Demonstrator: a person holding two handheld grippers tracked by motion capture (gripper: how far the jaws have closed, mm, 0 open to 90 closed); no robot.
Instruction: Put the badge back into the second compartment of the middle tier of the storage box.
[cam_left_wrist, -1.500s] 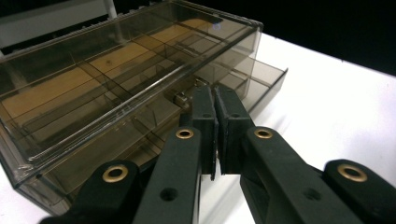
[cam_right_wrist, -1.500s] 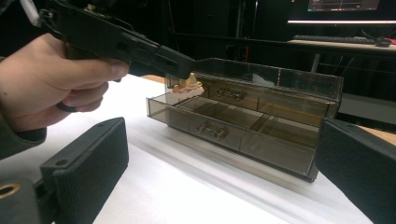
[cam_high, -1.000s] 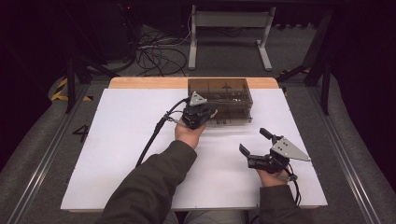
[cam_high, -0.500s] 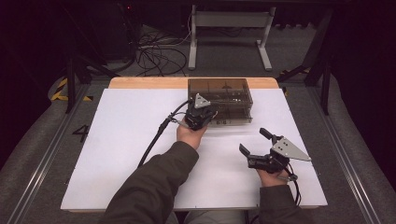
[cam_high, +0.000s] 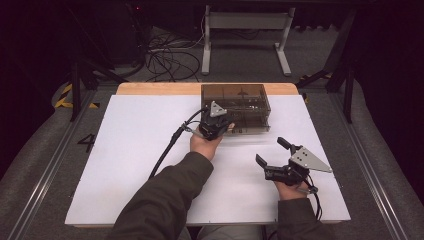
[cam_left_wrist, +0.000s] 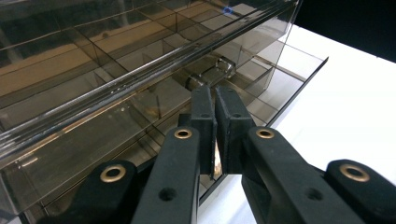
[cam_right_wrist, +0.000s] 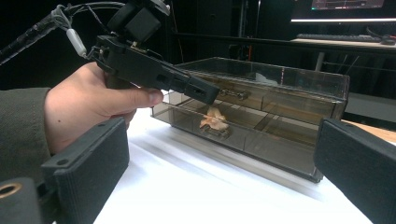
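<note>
A smoky clear drawer box (cam_high: 237, 95) stands at the back middle of the white table. My left gripper (cam_high: 221, 126) is at the box's front, jaws shut, pointing down at the drawers. In the left gripper view its tips (cam_left_wrist: 215, 100) stop just short of a clear drawer handle (cam_left_wrist: 218, 69), with nothing visibly between the pads. In the right gripper view the left gripper (cam_right_wrist: 205, 92) reaches the upper drawer beside its handle (cam_right_wrist: 233, 95). A small pale object (cam_right_wrist: 214, 120) lies in the lower drawer. My right gripper (cam_high: 271, 152) rests open on the table, front right, holding nothing (cam_right_wrist: 222, 175).
The white table top (cam_high: 130, 150) extends wide to the left and in front of the box. A black cable (cam_high: 167, 150) trails from the left gripper across the table. Behind the table are a metal stand (cam_high: 245, 35) and floor cables (cam_high: 170, 55).
The left gripper has shifted slightly to the right along the box front. The right gripper has not moved.
</note>
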